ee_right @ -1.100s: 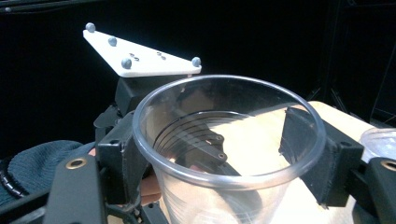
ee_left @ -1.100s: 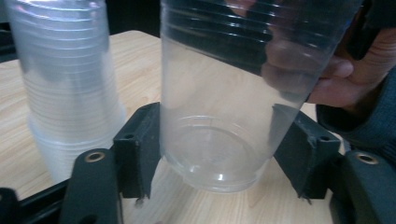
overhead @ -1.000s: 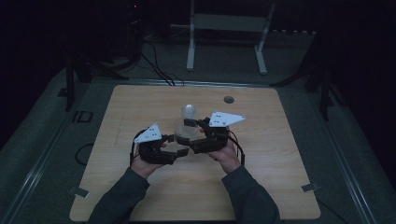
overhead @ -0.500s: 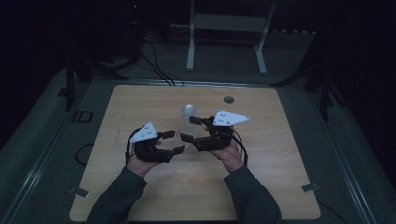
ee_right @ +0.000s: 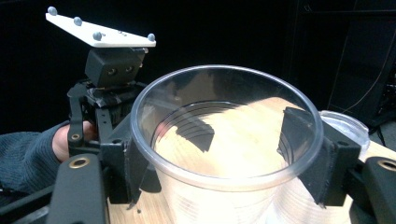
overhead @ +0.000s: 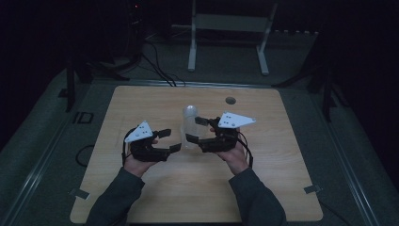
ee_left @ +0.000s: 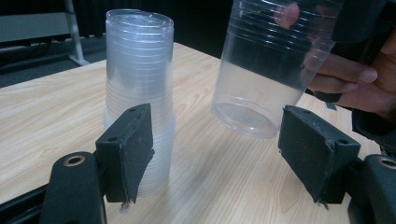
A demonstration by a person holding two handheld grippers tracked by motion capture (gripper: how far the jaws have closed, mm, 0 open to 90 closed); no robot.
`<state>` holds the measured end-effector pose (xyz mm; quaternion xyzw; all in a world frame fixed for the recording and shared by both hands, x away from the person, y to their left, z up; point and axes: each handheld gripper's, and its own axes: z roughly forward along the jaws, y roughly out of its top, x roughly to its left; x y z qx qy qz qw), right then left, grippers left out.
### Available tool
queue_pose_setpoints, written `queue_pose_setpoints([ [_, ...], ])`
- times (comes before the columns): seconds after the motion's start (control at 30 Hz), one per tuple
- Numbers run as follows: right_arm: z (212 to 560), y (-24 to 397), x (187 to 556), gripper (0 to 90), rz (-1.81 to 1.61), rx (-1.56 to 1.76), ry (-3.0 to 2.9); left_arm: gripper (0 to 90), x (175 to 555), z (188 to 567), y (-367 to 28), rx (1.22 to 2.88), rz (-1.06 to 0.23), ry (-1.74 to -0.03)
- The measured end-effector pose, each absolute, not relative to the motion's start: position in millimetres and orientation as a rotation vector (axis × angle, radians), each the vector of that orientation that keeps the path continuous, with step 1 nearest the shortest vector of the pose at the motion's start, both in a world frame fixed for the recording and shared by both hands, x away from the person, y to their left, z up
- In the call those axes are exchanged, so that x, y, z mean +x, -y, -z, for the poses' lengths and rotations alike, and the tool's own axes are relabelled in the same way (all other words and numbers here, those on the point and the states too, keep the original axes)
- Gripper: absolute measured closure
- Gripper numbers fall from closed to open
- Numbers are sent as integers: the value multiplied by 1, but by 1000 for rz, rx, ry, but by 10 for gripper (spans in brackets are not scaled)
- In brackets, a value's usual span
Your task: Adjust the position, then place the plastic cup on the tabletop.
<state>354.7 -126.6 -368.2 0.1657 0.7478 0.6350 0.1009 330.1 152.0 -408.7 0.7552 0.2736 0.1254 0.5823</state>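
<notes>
A stack of clear plastic cups stands upright on the wooden table; in the high view the stack is at mid-table. My right gripper is shut on a single clear cup, its pads pressing the cup's wall below the rim. That cup hangs tilted above the table, beside the stack and apart from it. My left gripper is open; its jaws have just been opening and nothing lies between them. In the high view the left gripper sits just left of the cups, facing the right gripper.
A small dark round hole lies near the table's far edge. A white metal stand and cables are on the floor behind the table. The stack's rim shows close to my right jaw.
The left gripper has drawn back to the left, away from the cups, and its jaws stand wider. The right gripper has kept its place with the cup.
</notes>
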Motion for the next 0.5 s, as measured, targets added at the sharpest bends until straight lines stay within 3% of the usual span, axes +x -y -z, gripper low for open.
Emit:
queue_pose_setpoints([
  [0.5,370,145,355,270,-1825,533,-2184,267,330,408,-156,1751,-309,-654],
])
